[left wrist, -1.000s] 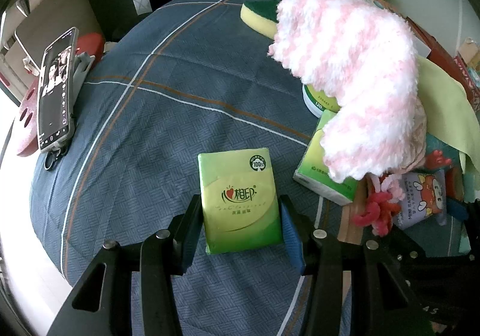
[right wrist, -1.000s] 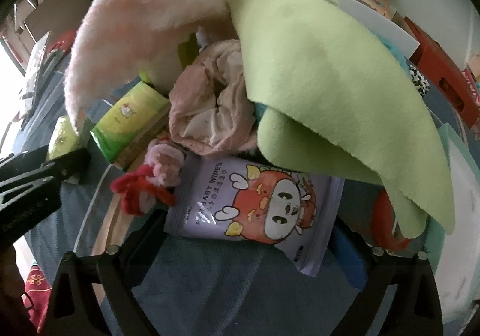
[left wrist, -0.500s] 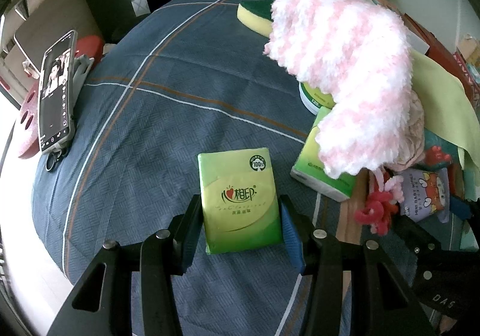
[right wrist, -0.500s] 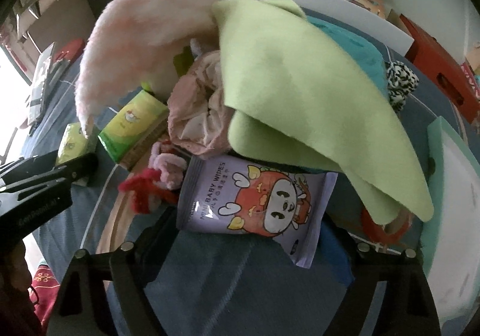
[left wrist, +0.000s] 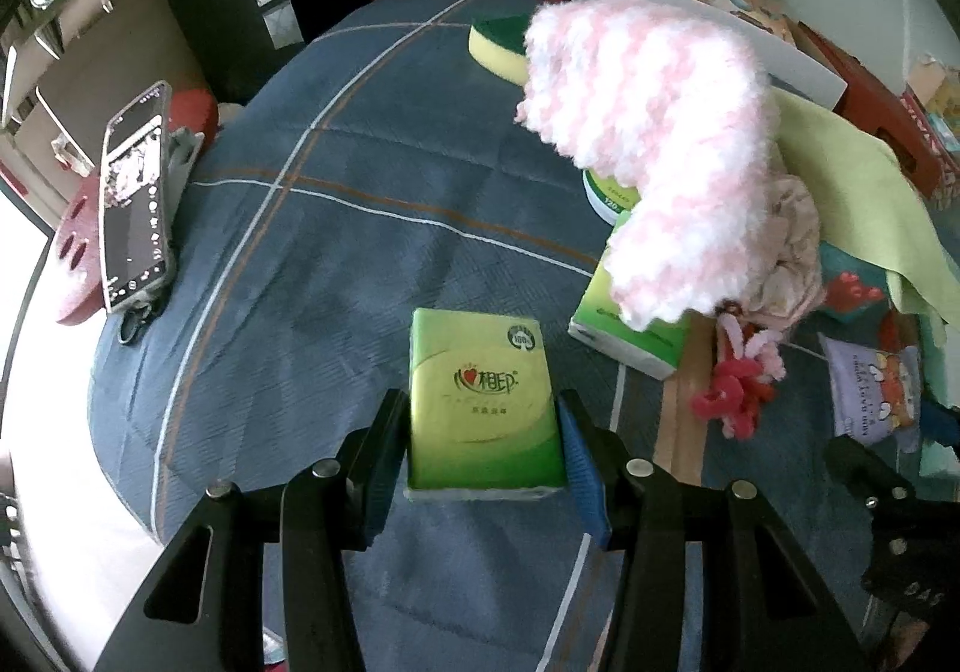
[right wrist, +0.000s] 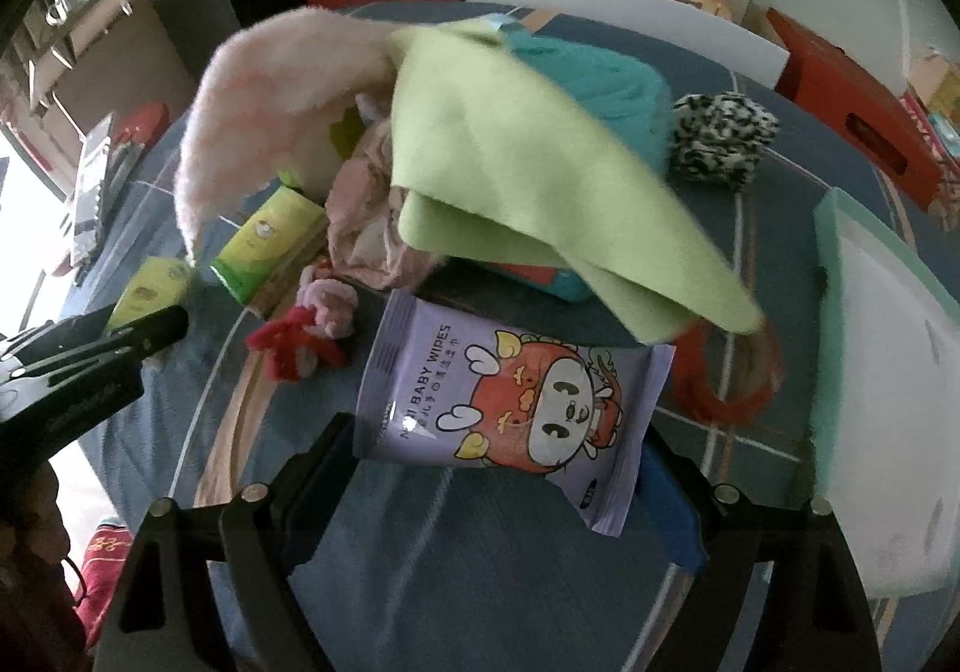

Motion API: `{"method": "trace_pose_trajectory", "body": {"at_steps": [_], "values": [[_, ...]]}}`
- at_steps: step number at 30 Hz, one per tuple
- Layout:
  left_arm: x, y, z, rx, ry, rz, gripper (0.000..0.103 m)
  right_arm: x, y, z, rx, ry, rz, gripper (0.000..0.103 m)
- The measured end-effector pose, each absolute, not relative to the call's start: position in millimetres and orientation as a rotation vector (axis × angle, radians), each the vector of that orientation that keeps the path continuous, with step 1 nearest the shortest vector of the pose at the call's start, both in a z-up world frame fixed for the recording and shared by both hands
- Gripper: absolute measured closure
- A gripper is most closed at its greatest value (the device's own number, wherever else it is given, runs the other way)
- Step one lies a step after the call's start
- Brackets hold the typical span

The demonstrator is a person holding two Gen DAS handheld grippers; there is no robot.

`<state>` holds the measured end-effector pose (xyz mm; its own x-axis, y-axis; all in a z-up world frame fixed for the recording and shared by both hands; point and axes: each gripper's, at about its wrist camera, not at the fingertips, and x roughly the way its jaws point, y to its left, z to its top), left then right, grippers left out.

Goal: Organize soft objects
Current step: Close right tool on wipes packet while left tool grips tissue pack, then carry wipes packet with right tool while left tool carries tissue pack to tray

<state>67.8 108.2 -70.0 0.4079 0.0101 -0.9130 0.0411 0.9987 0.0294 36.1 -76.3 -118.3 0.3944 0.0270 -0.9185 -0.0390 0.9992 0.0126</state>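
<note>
Blue checked cloth (left wrist: 336, 228) covers the counter. Left gripper (left wrist: 483, 447) jaws squeeze a green tissue pack (left wrist: 483, 402); right gripper (right wrist: 498, 468) jaws, just narrowed, grip a purple wipes pack (right wrist: 516, 408).

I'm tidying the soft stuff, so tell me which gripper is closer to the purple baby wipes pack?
Right. The right gripper has the baby wipes pack between its fingers. The left gripper, off to one side, grips the green tissue pack.

Ahead and to your left, the blue plaid bedspread (left wrist: 336, 228) lies open; to your right, a heaped pile (fluffy pink-and-white towel (left wrist: 654, 132), lime-green cloth (right wrist: 540, 180)) blocks passage.
</note>
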Motion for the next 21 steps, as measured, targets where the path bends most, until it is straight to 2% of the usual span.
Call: {"method": "trace_pose_trajectory", "body": {"at_steps": [4,7,15,21], "values": [[56.0,105.4,-57.0,0.059,1.135,-0.022,0.052,26.7,-87.8,-107.1,0.018,1.133,0.048,0.014],[46.8,103.8,-43.4,0.069,1.116,-0.027,0.061,19.4,-95.2,-93.1,0.019,1.099,0.049,0.014],[32.0,94.2,-10.1,0.082,1.061,-0.048,0.066,4.8,-99.3,-60.7,0.020,1.018,0.099,0.014],[32.5,98.3,-17.9,0.057,1.076,-0.058,0.066,3.6,-96.6,-45.2,0.029,0.997,0.101,0.014]]}}
